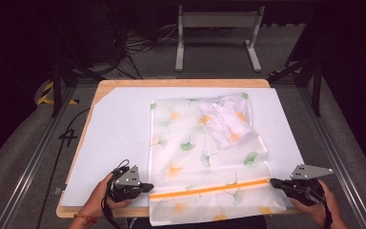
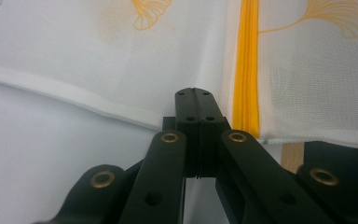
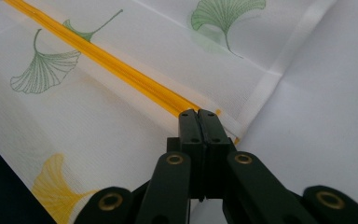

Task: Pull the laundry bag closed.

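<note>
A white mesh bag [image 1: 205, 157] printed with ginkgo leaves lies flat on the table, with a white garment [image 1: 226, 119] inside at its far right. An orange zipper [image 1: 209, 189] runs across its near end and looks closed. My left gripper [image 1: 147, 187] sits at the zipper's left end. Its jaws are shut, with the tips [image 2: 195, 91] over the bag's hem beside the zipper [image 2: 246, 70]. My right gripper [image 1: 272, 182] is shut at the zipper's right end [image 3: 186, 106], tips [image 3: 198, 113] touching it. Whether either one pinches anything is hidden.
The bag rests on a white sheet [image 1: 119, 124] covering a wooden table [image 1: 181, 82]. Its near flap hangs over the table's front edge. A metal frame rail [image 1: 336, 148] runs along each side. A grey stand [image 1: 217, 21] and cables are on the floor beyond.
</note>
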A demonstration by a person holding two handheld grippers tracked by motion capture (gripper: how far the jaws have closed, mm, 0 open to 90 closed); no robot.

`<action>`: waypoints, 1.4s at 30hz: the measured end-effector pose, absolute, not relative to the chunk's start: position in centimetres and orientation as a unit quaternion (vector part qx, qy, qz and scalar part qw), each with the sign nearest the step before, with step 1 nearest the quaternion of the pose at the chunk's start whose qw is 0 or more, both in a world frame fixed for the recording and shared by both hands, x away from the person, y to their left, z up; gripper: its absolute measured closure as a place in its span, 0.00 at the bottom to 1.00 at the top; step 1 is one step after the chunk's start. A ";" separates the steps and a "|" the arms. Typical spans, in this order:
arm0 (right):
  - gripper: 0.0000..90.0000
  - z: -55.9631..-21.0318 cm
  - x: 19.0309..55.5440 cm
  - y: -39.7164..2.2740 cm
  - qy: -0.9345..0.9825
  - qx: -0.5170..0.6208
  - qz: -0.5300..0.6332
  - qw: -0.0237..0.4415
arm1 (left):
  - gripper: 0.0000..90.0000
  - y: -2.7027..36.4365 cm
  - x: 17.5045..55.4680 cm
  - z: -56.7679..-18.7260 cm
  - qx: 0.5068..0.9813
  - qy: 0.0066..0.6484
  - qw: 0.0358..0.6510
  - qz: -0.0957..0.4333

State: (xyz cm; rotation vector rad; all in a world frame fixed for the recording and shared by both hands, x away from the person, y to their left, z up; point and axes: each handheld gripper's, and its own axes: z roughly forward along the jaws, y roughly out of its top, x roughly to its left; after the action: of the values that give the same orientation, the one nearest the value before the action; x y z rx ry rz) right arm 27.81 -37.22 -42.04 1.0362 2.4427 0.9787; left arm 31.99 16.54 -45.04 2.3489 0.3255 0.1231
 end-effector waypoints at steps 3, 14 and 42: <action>0.97 -41.7 27.7 -37.2 0.852 0.353 0.349 0.166 | 1.00 16.9 32.1 -45.0 0.914 0.138 0.378 0.049; 0.82 -40.2 27.6 -37.0 0.847 0.335 0.356 0.210 | 1.00 18.3 32.3 -44.4 0.899 0.166 0.398 0.083; 0.38 -40.0 30.3 -38.2 0.805 0.353 0.370 0.300 | 0.32 21.6 33.5 -43.9 0.849 0.284 0.404 0.188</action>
State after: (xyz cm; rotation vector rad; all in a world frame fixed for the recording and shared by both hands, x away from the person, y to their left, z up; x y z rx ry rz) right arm 30.28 -38.25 -40.05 0.9384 2.1379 0.9829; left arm 33.50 21.65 -43.87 2.1430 0.7164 0.4742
